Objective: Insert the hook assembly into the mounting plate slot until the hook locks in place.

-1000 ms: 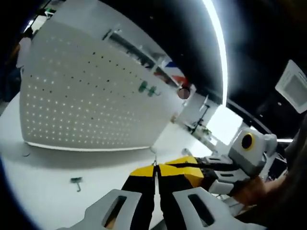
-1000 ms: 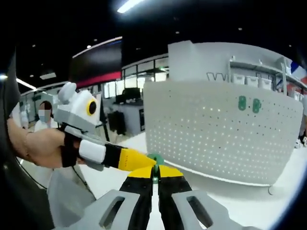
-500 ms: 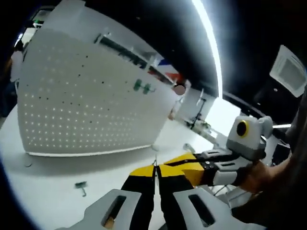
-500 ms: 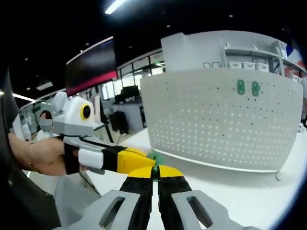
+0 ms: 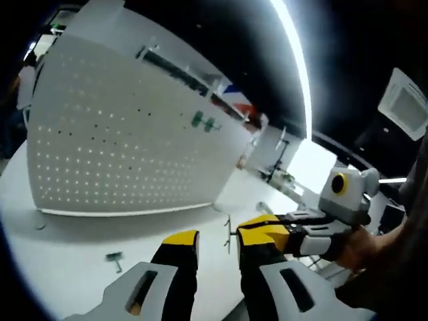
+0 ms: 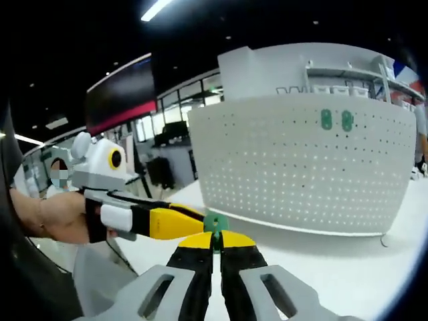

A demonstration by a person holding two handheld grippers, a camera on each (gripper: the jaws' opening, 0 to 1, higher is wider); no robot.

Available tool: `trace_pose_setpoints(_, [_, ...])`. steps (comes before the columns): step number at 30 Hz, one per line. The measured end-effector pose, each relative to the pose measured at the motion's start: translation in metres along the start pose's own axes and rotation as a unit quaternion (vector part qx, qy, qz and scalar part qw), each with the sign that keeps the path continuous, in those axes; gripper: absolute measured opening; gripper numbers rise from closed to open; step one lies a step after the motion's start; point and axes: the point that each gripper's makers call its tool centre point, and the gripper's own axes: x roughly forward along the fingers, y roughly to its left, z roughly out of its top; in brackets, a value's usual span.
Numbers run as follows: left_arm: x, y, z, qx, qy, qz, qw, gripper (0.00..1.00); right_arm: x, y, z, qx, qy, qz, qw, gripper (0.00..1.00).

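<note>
A white perforated mounting plate (image 5: 120, 147) stands upright on the white table (image 5: 60, 267), with two green hooks (image 5: 202, 122) set in it near its top. The same plate (image 6: 301, 174) and green hooks (image 6: 336, 120) show in the right gripper view. My right gripper (image 6: 215, 242) is shut on the hook assembly (image 6: 215, 223), whose green base sticks up from its tips. In the left gripper view its thin metal wire (image 5: 228, 234) hangs between my spread jaws. My left gripper (image 5: 217, 239) is open around it. The right gripper (image 5: 249, 229) comes in from the right.
A loose green hook piece (image 5: 115, 258) lies on the table in front of the plate. A hand (image 6: 47, 214) holds the left gripper (image 6: 194, 223), which reaches in from the left. Shelving and bright ceiling lights lie behind the plate.
My left gripper's jaws have spread apart and let go of the hook assembly. The right gripper stays shut on it, and the views have shifted a little.
</note>
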Motion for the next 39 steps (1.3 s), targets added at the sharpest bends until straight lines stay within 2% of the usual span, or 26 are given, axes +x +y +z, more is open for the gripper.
trace_pose_setpoints(4, [0.001, -0.001, -0.001, 0.007, 0.000, -0.002, 1.0000, 0.41, -0.001, -0.003, -0.001, -0.003, 0.000, -0.005, 1.0000, 0.00])
trace_pose_setpoints(7, [0.002, -0.007, -0.001, 0.002, -0.002, -0.019, 0.9998, 0.52, -0.002, -0.005, 0.000, -0.006, 0.000, -0.009, 0.9999, 0.00])
trace_pose_setpoints(11, [-0.001, -0.012, 0.003, 0.008, -0.011, -0.028, 0.9995, 0.64, -0.002, -0.007, 0.000, -0.002, 0.000, -0.011, 0.9999, 0.00])
trace_pose_setpoints(15, [-0.002, -0.019, 0.003, 0.028, -0.002, -0.038, 0.9989, 0.71, -0.001, -0.008, 0.000, -0.002, 0.000, -0.012, 0.9999, 0.00])
trace_pose_setpoints(17, [-0.003, -0.024, 0.005, 0.038, -0.009, -0.045, 0.9982, 0.75, -0.001, -0.008, 0.001, -0.002, -0.001, -0.011, 0.9999, 0.00])
trace_pose_setpoints(18, [-0.003, -0.027, 0.007, 0.039, -0.017, -0.053, 0.9977, 0.78, -0.001, -0.009, 0.001, -0.003, -0.001, -0.012, 0.9999, 0.00])
trace_pose_setpoints(21, [-0.003, -0.032, 0.006, 0.034, -0.015, -0.060, 0.9975, 0.87, 0.000, -0.011, 0.003, -0.008, -0.004, -0.016, 0.9998, 0.00])
trace_pose_setpoints(30, [0.004, -0.053, -0.001, 0.057, -0.010, -0.082, 0.9950, 1.00, 0.003, -0.013, 0.009, -0.009, -0.009, -0.014, 0.9998, 0.00])
trace_pose_setpoints(39, [0.003, -0.050, -0.004, 0.062, 0.000, -0.075, 0.9952, 1.00, 0.008, -0.021, 0.019, -0.015, -0.018, -0.017, 0.9996, 0.00])
